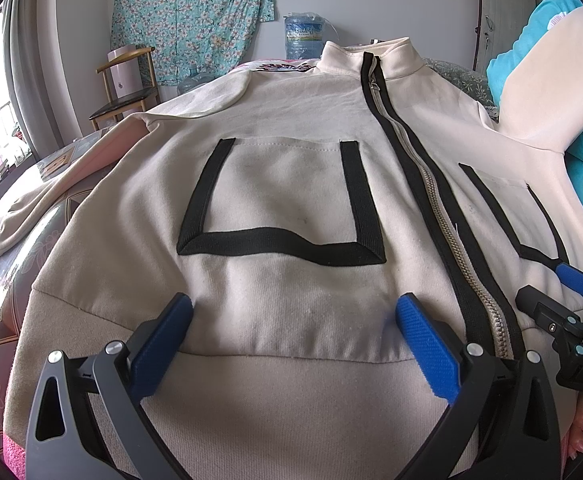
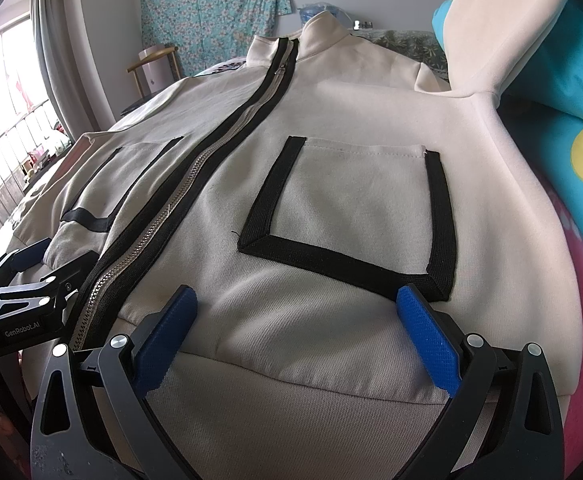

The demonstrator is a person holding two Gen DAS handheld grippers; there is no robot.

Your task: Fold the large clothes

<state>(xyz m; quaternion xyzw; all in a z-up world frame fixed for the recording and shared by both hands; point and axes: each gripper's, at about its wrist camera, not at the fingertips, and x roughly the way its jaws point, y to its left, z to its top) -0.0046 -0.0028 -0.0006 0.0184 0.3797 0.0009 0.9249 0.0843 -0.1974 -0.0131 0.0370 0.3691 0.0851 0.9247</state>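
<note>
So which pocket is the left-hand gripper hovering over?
Find the cream jacket spread flat and its zipper down the middle. In the left wrist view, the pocket left of that zipper is it: a full black U-shaped border, directly ahead of the open left gripper.

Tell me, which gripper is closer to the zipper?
Left, slightly. The left gripper hovers over the hem with the zipper just beside its right finger; the right gripper sits a little farther off on the zipper's other side.

The jacket (image 1: pixel 291 184) lies front-up on the bed (image 1: pixel 31 240), collar away from both grippers, a chair (image 1: pixel 125 92) behind its left shoulder, seemingly a pillow (image 2: pixel 551 92) at right.
</note>
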